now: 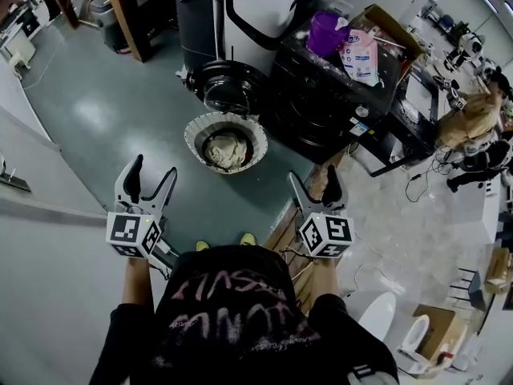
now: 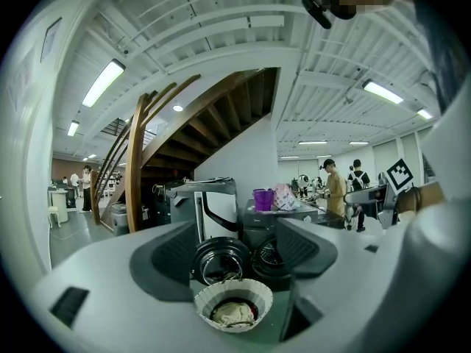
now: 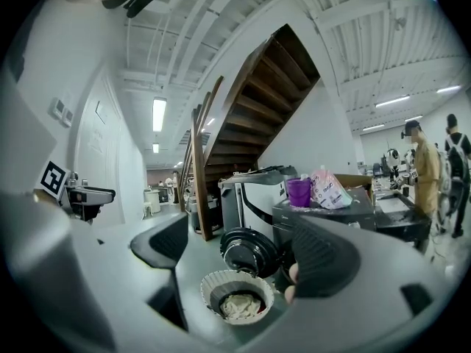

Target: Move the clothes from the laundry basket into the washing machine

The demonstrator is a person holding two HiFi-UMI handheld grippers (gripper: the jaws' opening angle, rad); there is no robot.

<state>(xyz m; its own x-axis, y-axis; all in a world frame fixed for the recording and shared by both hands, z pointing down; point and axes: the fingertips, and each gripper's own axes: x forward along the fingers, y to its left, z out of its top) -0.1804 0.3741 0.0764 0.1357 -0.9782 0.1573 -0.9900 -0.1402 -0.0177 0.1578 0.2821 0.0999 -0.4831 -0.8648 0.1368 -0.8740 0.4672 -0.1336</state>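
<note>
A white laundry basket (image 1: 195, 127) stands on the green floor with cream clothes (image 1: 225, 149) in it. Just behind it is the black washing machine (image 1: 321, 107), its round door (image 1: 232, 87) swung open to the left. My left gripper (image 1: 151, 176) and right gripper (image 1: 314, 184) hover level, short of the basket on either side, both open and empty. In the left gripper view the basket (image 2: 259, 293) and clothes (image 2: 232, 313) lie ahead below the left gripper (image 2: 239, 259). In the right gripper view the right gripper (image 3: 243, 259) frames the basket (image 3: 213, 282), the clothes (image 3: 239, 305) and the door (image 3: 249, 251).
A purple tub (image 1: 327, 32) and a pink bag (image 1: 361, 54) sit on top of the machine. A white and black appliance (image 1: 240, 14) stands behind the door. A person (image 1: 473, 119) works at the right, a wooden staircase (image 2: 140, 160) rises at the left, and cables lie at the right.
</note>
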